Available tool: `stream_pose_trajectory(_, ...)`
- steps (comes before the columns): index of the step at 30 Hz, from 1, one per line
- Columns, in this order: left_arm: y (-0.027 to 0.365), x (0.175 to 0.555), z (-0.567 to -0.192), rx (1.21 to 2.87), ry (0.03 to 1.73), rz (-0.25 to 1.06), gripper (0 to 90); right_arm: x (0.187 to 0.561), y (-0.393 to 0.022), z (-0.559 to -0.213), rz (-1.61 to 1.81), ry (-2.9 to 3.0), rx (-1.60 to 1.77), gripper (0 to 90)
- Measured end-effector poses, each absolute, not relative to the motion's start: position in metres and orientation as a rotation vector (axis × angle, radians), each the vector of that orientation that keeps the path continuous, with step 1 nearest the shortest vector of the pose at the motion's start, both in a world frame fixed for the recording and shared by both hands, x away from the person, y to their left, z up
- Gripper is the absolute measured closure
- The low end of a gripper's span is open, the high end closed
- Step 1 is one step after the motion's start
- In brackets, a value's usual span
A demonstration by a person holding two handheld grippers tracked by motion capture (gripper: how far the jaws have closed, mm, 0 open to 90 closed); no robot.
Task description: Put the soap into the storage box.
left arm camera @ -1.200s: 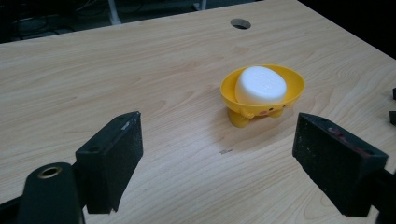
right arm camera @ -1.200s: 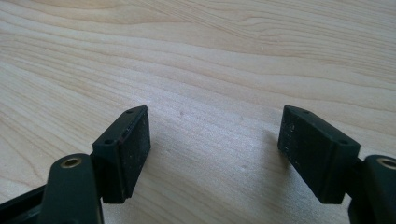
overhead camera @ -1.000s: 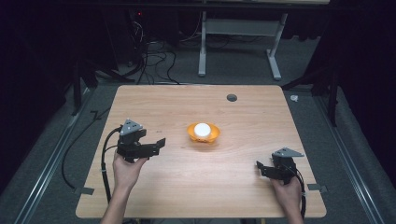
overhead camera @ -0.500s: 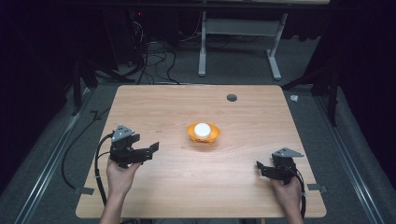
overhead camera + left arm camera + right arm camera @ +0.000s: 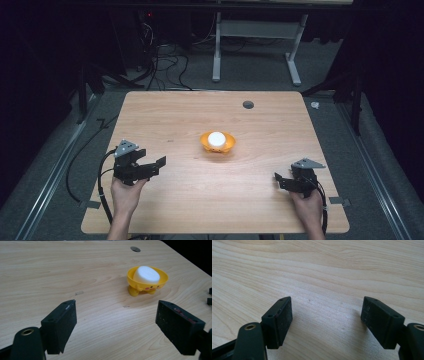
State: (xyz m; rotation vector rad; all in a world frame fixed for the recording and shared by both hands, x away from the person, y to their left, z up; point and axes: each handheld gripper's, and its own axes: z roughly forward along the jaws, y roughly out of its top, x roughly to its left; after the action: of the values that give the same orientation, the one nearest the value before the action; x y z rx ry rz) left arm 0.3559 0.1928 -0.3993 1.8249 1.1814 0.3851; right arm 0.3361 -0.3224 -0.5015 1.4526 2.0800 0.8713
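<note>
Two handheld grippers and one small yellow bowl [image 5: 217, 144] share a light wooden table [image 5: 260, 200]. The bowl stands on stubby feet, has a little face printed on its side, and holds one white rounded block [image 5: 216, 138]. It sits near the middle of the tabletop, ahead of both grippers and between them, well apart from each.

In the left gripper view the bowl [image 5: 147, 280] lies ahead and toward the right-hand jaw, clear of both jaws. The left gripper [image 5: 159, 163] has its two black jaws spread wide with nothing between them. The right gripper [image 5: 278, 180] is likewise spread wide and empty; its own view looks down on bare wood grain [image 5: 324, 277].

One round dark hole [image 5: 248, 104] marks the table's far side, beyond the bowl. The room is dim, with grey carpet, loose cables and the white legs of another table [image 5: 295, 65] behind.

The left hand [image 5: 125, 195] holds its gripper near the table's left edge, pointing right toward the bowl. The right hand [image 5: 308, 207] holds its gripper by the near right corner, pointing left.
</note>
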Motion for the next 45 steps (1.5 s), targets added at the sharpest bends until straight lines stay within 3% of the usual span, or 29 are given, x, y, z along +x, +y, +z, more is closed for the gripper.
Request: stream_pose_trajectory(45, 0.199, 0.348, -0.447, 1.889, 1.282, 0.399, 17.4, 0.336, -0.323, -0.501, 0.871, 2.082, 1.447, 26.0)
